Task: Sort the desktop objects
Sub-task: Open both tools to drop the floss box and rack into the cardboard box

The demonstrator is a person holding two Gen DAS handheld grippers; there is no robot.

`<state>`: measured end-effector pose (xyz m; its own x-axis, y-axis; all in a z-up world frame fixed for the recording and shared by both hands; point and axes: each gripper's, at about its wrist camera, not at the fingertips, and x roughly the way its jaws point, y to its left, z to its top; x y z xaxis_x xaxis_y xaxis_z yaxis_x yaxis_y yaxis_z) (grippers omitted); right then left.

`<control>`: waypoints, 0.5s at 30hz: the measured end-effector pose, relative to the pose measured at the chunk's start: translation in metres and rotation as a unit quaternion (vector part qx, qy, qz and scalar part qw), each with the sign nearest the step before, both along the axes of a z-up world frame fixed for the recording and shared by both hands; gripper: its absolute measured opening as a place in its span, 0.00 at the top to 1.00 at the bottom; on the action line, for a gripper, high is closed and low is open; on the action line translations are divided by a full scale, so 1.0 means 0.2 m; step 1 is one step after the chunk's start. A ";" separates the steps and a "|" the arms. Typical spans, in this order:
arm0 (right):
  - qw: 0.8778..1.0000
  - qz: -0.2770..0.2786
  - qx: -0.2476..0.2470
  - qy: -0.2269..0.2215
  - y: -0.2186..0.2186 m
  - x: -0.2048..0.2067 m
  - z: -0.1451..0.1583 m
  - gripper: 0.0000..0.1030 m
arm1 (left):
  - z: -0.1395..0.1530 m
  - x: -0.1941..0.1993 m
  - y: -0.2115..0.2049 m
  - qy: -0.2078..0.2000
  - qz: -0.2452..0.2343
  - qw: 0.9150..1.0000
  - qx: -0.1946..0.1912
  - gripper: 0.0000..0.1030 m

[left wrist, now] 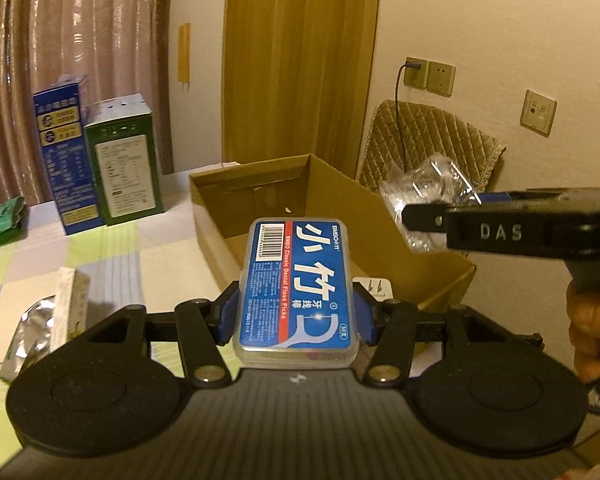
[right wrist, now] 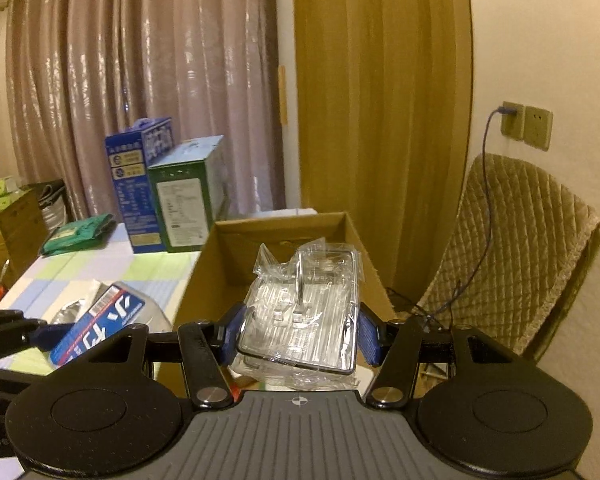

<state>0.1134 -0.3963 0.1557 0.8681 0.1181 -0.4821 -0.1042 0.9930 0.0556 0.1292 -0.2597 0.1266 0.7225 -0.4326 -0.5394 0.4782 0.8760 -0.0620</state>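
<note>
On the bench an open cardboard box sits at the right edge, with two tall cartons standing side by side well to its left near the curtain. The floss-pick case is held between the jaws of the left gripper in front of the box, while the clear plastic package sits between the jaws of the right gripper above the box's near end. A foil packet and a small box lie on the bench left of the left gripper, and a chair stands right of the cardboard box, against the wall.

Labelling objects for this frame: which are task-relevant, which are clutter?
In play: blue dental floss pick case in left gripper; clear plastic packet in right gripper; open cardboard box.
Clutter: blue carton, green carton, quilted chair.
</note>
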 end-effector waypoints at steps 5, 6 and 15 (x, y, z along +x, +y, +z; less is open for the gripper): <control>1.000 -0.006 0.013 0.015 -0.07 0.08 -0.07 0.48 | -0.04 0.11 -0.07 0.009 -0.002 1.000 0.000 0.50; 1.000 -0.007 0.016 0.017 -0.08 0.10 -0.08 0.48 | -0.06 0.14 -0.08 0.013 0.000 1.000 -0.003 0.50; 0.999 -0.012 0.026 0.031 -0.15 0.24 -0.17 0.48 | -0.16 0.28 -0.17 0.030 -0.005 1.000 -0.001 0.50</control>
